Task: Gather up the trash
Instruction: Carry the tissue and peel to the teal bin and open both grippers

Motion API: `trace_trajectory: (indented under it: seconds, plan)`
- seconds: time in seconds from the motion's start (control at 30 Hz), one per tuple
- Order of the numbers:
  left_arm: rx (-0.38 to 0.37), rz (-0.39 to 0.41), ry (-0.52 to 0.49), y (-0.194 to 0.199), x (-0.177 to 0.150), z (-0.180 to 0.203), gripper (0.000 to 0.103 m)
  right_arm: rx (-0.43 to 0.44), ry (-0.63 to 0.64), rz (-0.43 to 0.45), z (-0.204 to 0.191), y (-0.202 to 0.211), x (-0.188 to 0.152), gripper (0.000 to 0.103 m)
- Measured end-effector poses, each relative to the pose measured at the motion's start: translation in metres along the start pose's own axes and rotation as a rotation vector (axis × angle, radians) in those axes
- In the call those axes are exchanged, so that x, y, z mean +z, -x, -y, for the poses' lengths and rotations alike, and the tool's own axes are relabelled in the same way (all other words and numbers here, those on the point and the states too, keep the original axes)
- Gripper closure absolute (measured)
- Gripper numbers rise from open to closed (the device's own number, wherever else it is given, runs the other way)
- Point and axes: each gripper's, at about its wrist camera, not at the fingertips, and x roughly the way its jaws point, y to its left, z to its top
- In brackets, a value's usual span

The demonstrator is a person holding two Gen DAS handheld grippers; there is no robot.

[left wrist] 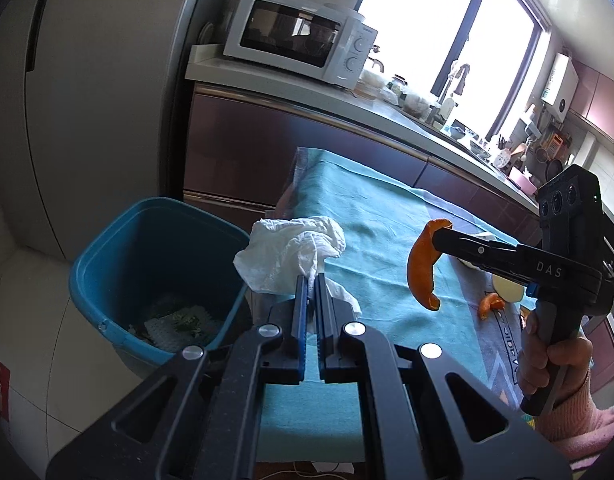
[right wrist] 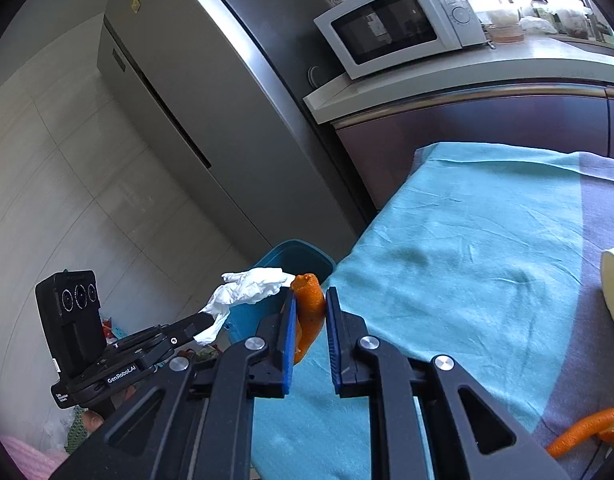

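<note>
The left gripper [left wrist: 311, 280] pinches a crumpled white tissue [left wrist: 291, 252], soft and creased, and the right gripper [right wrist: 310, 300] clamps a curled orange peel [right wrist: 309, 312], both held above the teal tablecloth [left wrist: 387, 216]. To drop cleanly, each load should be fully over the blue plastic bin [left wrist: 107, 256] beside the table edge before release; more peel [right wrist: 583, 432] remains on the cloth.
</note>
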Motion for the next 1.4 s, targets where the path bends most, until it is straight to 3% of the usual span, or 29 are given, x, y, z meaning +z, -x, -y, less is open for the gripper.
trace_trajectory:
  seconds: [0.53,1.4]
  plan:
    - [0.133,-0.008,0.092,-0.003,0.001,-0.059,0.099,0.028,0.074,-0.114,-0.034,-0.074,0.019,0.090]
    - [0.192,-0.094,0.171,-0.054,-0.005,-0.102,0.099,-0.075,0.072,-0.300,-0.049,-0.177,0.016,0.088]
